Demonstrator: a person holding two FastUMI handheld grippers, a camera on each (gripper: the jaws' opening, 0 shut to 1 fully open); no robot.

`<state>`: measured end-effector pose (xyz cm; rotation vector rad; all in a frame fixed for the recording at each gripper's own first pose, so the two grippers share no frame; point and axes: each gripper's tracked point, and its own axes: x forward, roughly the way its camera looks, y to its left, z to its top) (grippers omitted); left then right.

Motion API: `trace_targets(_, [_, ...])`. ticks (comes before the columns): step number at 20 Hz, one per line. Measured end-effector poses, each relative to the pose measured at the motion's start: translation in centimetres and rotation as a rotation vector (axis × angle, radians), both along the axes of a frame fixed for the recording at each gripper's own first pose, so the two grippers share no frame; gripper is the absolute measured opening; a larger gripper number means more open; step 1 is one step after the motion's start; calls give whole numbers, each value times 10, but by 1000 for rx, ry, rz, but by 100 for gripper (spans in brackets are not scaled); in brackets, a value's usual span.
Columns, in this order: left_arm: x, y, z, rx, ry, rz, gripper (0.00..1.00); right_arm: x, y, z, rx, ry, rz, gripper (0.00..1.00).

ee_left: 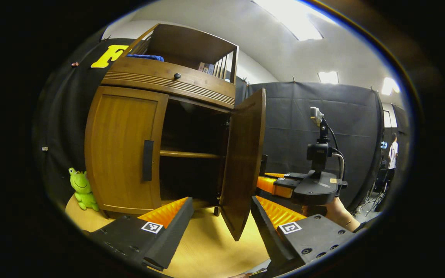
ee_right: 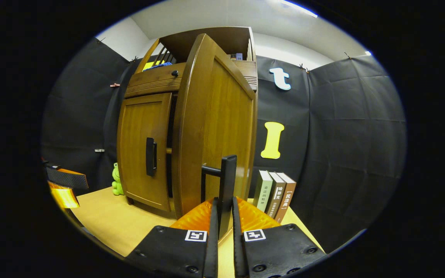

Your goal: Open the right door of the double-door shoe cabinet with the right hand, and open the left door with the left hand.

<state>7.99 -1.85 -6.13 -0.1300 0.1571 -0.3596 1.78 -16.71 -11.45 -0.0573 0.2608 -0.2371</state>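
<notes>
Clamped on the right door's handle (ee_right: 227,181), my right gripper (ee_right: 222,216); my left gripper (ee_left: 218,216) gapes empty. Two doors, three books (ee_right: 274,193) beside me.

At left of the left gripper view we saw the toy frog (ee_left: 82,189) on the worktop (ee_left: 207,239) beside the cabinet (ee_left: 160,127); in the right gripper view, books (ee_right: 274,195) stood lower right of it.
</notes>
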Motion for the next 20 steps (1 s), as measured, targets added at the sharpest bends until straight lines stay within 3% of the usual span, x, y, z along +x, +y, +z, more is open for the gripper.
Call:
trace_targets(7, [16, -3, 1, -6, 9, -37, 96, -10, -20, -1, -23, 19, -35, 20])
trace_targets(8, [19, -4, 0, -7, 12, -39, 93, -13, -22, -1, -21, 25, -38, 15])
trace_targets(11, [26, -9, 4, -21, 1, -66, 90, -25, -32, 1, -20, 35, -55, 24])
trace_targets(12, [29, -11, 6, -25, -6, -72, 90, -28, -37, 3, -28, 34, -68, 17])
trace_targets(19, [33, -29, 9, -26, -21, -106, 93, -52, -66, 15, -46, 22, -142, 5])
trace_targets(20, [34, -28, 7, -22, -23, -103, 93, -56, -71, 17, -57, 22, -153, 11])
